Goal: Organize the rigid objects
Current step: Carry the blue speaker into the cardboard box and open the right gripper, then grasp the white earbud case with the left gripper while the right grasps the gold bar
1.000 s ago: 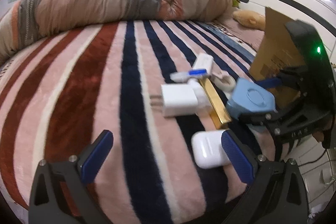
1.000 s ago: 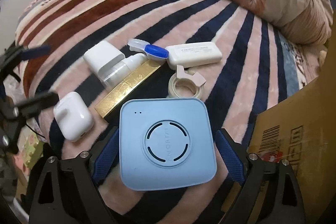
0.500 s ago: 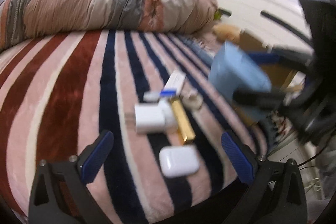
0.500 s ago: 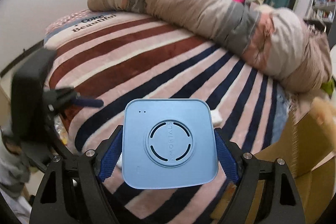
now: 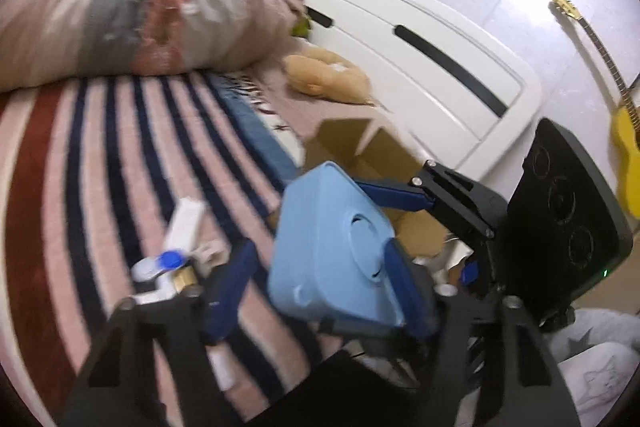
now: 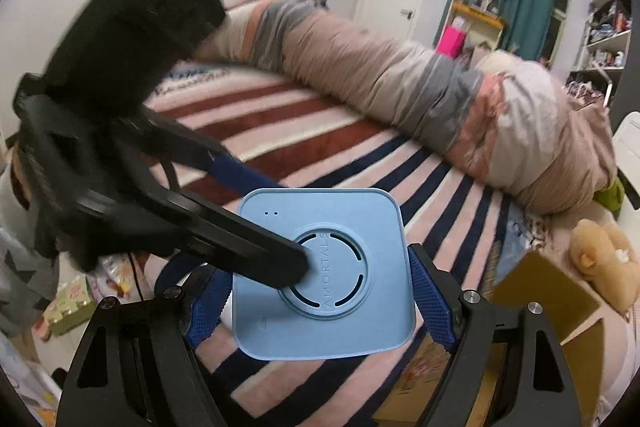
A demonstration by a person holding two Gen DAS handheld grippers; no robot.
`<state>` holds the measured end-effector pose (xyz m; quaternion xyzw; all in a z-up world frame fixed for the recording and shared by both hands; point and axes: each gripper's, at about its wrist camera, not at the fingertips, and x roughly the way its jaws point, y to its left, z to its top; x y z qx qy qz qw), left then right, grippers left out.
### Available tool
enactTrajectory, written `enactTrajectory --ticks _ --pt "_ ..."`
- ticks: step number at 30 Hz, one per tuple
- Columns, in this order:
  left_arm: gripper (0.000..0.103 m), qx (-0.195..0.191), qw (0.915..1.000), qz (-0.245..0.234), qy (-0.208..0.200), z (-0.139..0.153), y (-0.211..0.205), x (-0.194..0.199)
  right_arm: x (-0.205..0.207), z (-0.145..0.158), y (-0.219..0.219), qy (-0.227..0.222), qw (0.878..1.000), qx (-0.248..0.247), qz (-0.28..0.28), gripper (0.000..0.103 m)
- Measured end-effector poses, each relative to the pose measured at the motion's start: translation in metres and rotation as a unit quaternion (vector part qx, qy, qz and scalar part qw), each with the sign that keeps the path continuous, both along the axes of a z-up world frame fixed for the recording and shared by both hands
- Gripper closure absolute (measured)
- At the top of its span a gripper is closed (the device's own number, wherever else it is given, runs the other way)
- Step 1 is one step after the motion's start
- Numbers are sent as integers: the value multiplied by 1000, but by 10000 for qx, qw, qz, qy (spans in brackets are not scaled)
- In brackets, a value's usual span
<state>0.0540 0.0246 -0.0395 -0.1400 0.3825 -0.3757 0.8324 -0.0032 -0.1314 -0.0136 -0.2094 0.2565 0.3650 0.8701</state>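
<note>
The left gripper [image 5: 320, 279] is closing around the light-blue square device [image 6: 322, 273], one finger [image 6: 256, 251] lying across its face; whether it is gripping yet, I cannot tell. The right gripper [image 6: 320, 301] is clamping the device's sides, holding it above the striped blanket [image 6: 320, 131]. Both pulling could be twisting it loose, short of the cardboard box [image 5: 372, 155]. "AMORTALS" is reading on its ring.

The bed items [image 5: 176, 259] are blurred and partly hidden by the left gripper [image 5: 320, 291]. The blue case [image 6: 320, 275] is partly covered by a black finger [image 6: 240, 247].
</note>
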Motion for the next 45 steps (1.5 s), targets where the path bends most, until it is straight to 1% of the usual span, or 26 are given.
enactTrajectory --ticks 1,3,5,8,11,13,15,17,19,21,22,23,24,26,28,30,32,34,36,38,39,40,41,42,44,45 --pt "57 -72 9999 -114 17 6 -8 4 1 4 -6 -55 10000 44 -52 23" --pt "59 -36 9998 -203 -53 15 -24 10 5 12 -22 -118 9996 139 -195 23" --pt "60 106 9994 -320 -127 23 -43 15 11 17 -39 -55 9991 259 -319 23" --pt "60 281 9982 -522 -51 30 -80 31 22 20 -70 68 9977 376 -565 23" --pt "60 567 9956 -750 29 31 -118 48 36 20 -103 308 9949 414 -866 23" --pt "60 843 9922 -911 123 28 -146 58 52 16 -124 647 9909 349 -1124 23" --pt "60 1098 9880 -1050 279 22 -170 72 64 10 -138 866 9876 232 -1289 23" --pt "60 1272 9847 -1113 430 14 -186 83 77 2 -149 1090 9834 74 -1446 23" --pt "60 1523 9806 -1141 473 9 -199 88 86 -5 -155 1337 9786 -20 -1562 23" --pt "49 1692 9794 -1048 334 10 -204 88 92 -11 -158 1416 9758 -131 -1662 21" --pt "34 1653 9810 -981 262 12 -201 87 90 -12 -158 1374 9753 -181 -1720 13" --pt "22 1565 9833 -911 183 16 -196 86 90 -11 -159 1296 9754 -226 -1769 4" --pt "20 1512 9847 -859 113 19 -189 84 88 -10 -158 1185 9762 -265 -1799 0" --pt "19 1498 9865 -664 -57 26 -174 82 85 -6 -157 1032 9779 -304 -1790 0" --pt "19 1525 9875 -332 -228 34 -150 76 84 -4 -152 959 9775 -350 -1847 0" --pt "19 1546 9873 4 -374 39 -126 69 80 1 -147 739 9802 -294 -1816 0" --pt "17 1596 9850 420 -508 41 -95 57 70 9 -138 430 9841 -149 -1716 0" --pt "17 1691 9801 839 -606 35 -63 42 59 16 -129 249 9870 58 -1589 0" --pt "17 1699 9775 1111 -579 21 -33 26 45 27 -115 140 9915 442 -1214 0" --pt "17 1532 9797 1236 -391 -5 1 7 37 35 -102 132 9931 700 -930 0" --pt "17 1508 9793 1306 -335 -18 13 1 33 39 -93 142 9931 840 -811 0" --pt "17 1543 9777 1406 -235 -36 25 -8 30 41 -83 162 9929 946 -699 3" --pt "17 1587 9761 1480 -126 -51 31 -12 28 42 -73 198 9932 975 -597 9" --pt "17 1622 9746 1541 -8 -66 36 -19 29 41 -64 249 9939 952 -502 12" --pt "17 1605 9745 1555 204 -94 38 -31 29 36 -42 389 9947 904 -292 22" --pt "17 1550 9752 1556 275 -105 39 -38 30 29 -28 523 9946 878 -168 24"
